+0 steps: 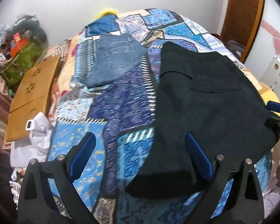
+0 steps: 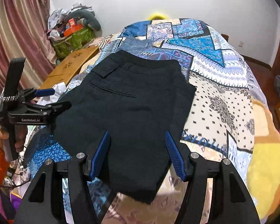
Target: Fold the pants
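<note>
Both your tools gape, empty: right tool [image 2: 138,155] sits over the pants' [image 2: 128,112] near hem, left tool [image 1: 140,160] beside their left edge.

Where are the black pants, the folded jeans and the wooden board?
black pants [image 2: 128,115]: right wrist view, on the flat cloth below the welt pocket.
folded jeans [image 1: 112,59]: left wrist view, on the back pocket area.
wooden board [image 1: 30,97]: left wrist view, on its top face near the carved flowers.

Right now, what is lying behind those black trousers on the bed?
Folded blue denim jeans lie behind the black trousers on the patchwork quilt. From the right wrist view the trousers hide the jeans' near part.
</note>
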Motion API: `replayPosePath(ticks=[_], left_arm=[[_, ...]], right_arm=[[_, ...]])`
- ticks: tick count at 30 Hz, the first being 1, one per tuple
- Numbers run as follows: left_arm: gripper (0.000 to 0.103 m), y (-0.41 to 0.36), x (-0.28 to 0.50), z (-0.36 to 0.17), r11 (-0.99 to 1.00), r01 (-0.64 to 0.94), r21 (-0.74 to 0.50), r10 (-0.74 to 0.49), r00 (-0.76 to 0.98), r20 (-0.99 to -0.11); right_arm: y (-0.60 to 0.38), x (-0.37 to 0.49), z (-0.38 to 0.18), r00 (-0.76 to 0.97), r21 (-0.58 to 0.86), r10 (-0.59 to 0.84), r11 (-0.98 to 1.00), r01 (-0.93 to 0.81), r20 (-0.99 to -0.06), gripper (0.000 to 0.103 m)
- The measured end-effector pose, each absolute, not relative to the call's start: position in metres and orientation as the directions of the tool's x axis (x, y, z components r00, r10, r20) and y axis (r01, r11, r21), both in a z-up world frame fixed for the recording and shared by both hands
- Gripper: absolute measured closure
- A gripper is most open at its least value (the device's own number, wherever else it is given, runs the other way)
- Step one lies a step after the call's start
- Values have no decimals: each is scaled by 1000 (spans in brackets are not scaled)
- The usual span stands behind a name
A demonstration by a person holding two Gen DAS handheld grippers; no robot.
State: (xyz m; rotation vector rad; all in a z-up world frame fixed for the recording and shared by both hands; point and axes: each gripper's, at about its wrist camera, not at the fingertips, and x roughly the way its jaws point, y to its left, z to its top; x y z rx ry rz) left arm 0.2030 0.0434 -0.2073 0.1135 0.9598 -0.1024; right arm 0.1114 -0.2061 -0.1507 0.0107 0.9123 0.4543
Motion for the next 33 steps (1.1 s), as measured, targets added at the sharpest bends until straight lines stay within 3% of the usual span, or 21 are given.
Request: replayPosePath(ticks=[5,7,14,23,26,33], left_arm=[[5,63,188,-216,994,96,49,-13,559,-829],[5,68,185,-216,995,80,54,0,556,-831],[6,78,191,-194,994,25,109,73,586,-807],[3,50,237,-162,990,138,-7,-88,593,-800],[3,37,261,-171,984,168,-55,-139,540,-830],[3,25,307,-213,961,192,-197,-255,350,-901]], right_arm=[[-221,103,-153,529,213,373,916,-340,-762,44],[-230,101,-154,528,242,386,915,-321,-757,38],[-255,98,-152,532,319,414,910,-265,-739,37],[-267,116,-125,597,284,378,926,-251,-708,35],[-263,125,-126,601,286,382,924,-253,-702,28],[-260,160,-169,500,392,446,894,-215,-742,27]])
